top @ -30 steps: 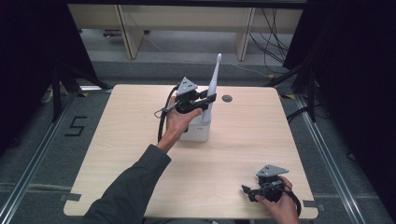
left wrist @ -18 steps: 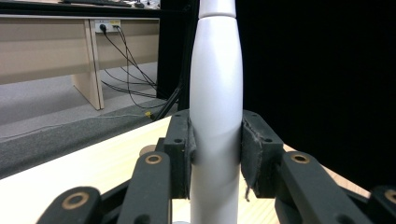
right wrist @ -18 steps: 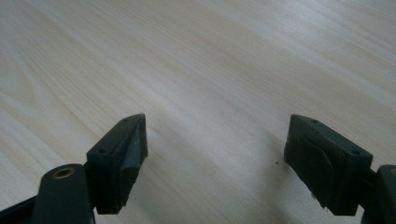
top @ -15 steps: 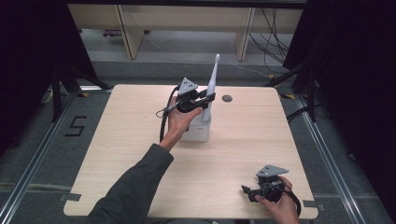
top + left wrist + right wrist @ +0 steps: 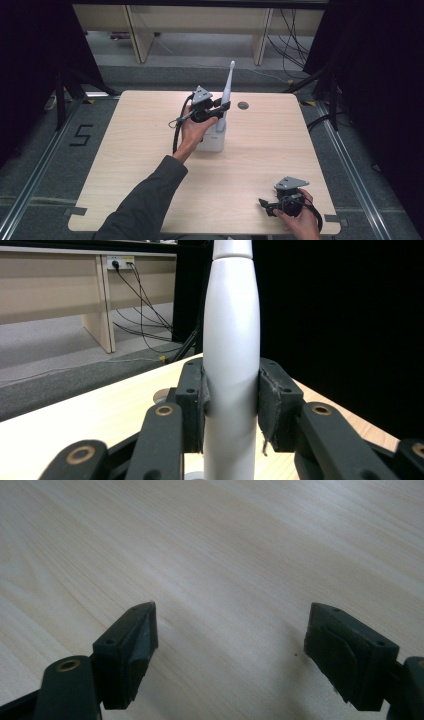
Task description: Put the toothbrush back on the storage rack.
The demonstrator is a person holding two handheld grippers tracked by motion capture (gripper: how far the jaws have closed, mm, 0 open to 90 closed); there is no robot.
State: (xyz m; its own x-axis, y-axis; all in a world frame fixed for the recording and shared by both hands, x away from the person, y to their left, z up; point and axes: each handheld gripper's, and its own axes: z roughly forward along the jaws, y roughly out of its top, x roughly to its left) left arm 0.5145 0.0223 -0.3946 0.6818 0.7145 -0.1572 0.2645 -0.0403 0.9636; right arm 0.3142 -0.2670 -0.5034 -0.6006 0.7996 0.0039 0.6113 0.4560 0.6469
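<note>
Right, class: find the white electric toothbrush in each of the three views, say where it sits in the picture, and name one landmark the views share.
High view: the toothbrush stands upright at centre, above the white base, gripped by the left gripper.
Left gripper view: its handle rises up the middle, both pads pressed on it.
Right gripper view: not in this picture; open jaws over bare wood.
Shared landmark: the pale wooden table.
</note>
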